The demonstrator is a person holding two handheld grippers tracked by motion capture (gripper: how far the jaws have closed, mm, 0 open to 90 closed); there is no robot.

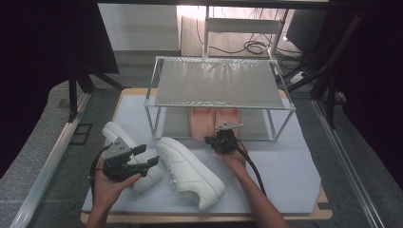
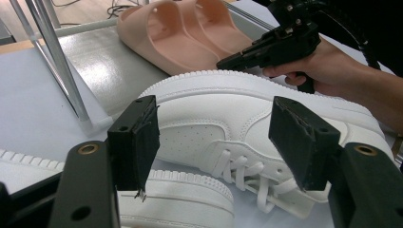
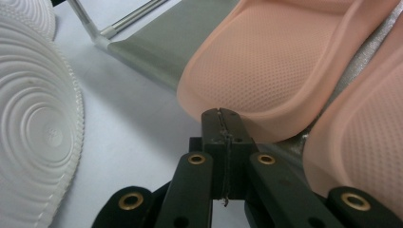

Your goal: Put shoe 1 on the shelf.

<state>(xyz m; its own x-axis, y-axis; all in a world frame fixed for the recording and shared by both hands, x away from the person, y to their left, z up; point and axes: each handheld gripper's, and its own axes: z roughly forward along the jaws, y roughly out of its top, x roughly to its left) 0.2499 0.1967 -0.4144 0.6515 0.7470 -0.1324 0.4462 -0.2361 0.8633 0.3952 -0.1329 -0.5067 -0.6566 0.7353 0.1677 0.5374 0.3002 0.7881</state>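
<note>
Two white sneakers lie on the pale mat (image 1: 285, 175). One sneaker (image 1: 190, 173) points toward the front edge, and the other (image 1: 114, 133) is partly under my left hand. My left gripper (image 1: 148, 155) is open and holds nothing. In its own view the jaws stand wide apart before the laced sneaker (image 2: 228, 109), with the second sneaker (image 2: 180, 199) below them. A pair of pink slippers (image 1: 214, 121) rests on the rack's lower shelf. My right gripper (image 3: 222, 114) is shut and empty, with its tip at the heel of one pink slipper (image 3: 266, 57).
A metal-framed rack (image 1: 218, 83) with a bare top shelf stands at the back of the mat. Its front leg (image 2: 62, 71) is left of the sneakers. A ribbed sneaker sole (image 3: 33, 142) lies left of my right gripper. Cables lie on the floor behind.
</note>
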